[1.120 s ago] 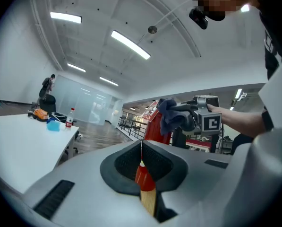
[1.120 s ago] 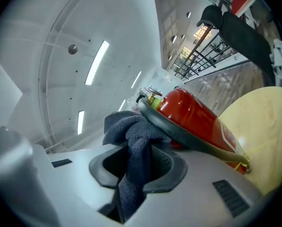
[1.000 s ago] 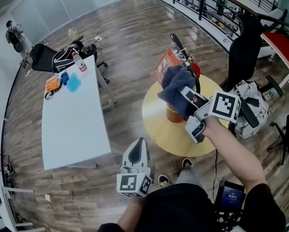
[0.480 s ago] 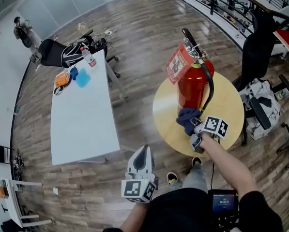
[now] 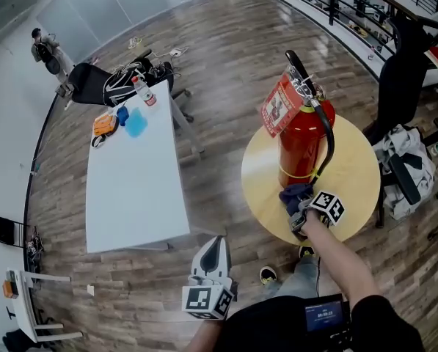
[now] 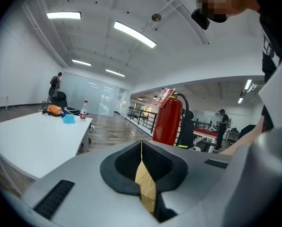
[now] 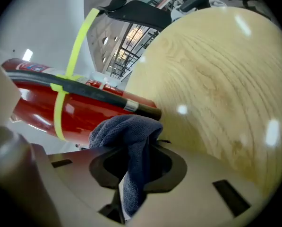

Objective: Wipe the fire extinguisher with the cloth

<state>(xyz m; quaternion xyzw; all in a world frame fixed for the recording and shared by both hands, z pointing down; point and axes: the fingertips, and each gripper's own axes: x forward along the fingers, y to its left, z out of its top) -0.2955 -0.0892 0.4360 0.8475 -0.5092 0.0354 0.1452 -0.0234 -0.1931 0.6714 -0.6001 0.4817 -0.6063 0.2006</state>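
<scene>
A red fire extinguisher (image 5: 301, 141) with a black hose and a red tag stands upright on the round wooden table (image 5: 351, 185). My right gripper (image 5: 299, 213) is shut on a dark blue cloth (image 5: 295, 194) low against the cylinder's base. In the right gripper view the cloth (image 7: 131, 141) bunches between the jaws beside the red body (image 7: 46, 105) and its hose. My left gripper (image 5: 210, 259) hangs low near my body, away from the table, shut and empty. The left gripper view shows the extinguisher (image 6: 168, 119) in the distance.
A long white table (image 5: 134, 182) stands at left with a bottle (image 5: 141, 92), a blue item and an orange item at its far end. Black office chairs (image 5: 402, 86) and a bag pile (image 5: 409, 171) sit to the right. A railing runs along the back.
My right gripper has carried the cloth from the upper part of the extinguisher down to its base. The head view has shifted, so everything sits slightly further right.
</scene>
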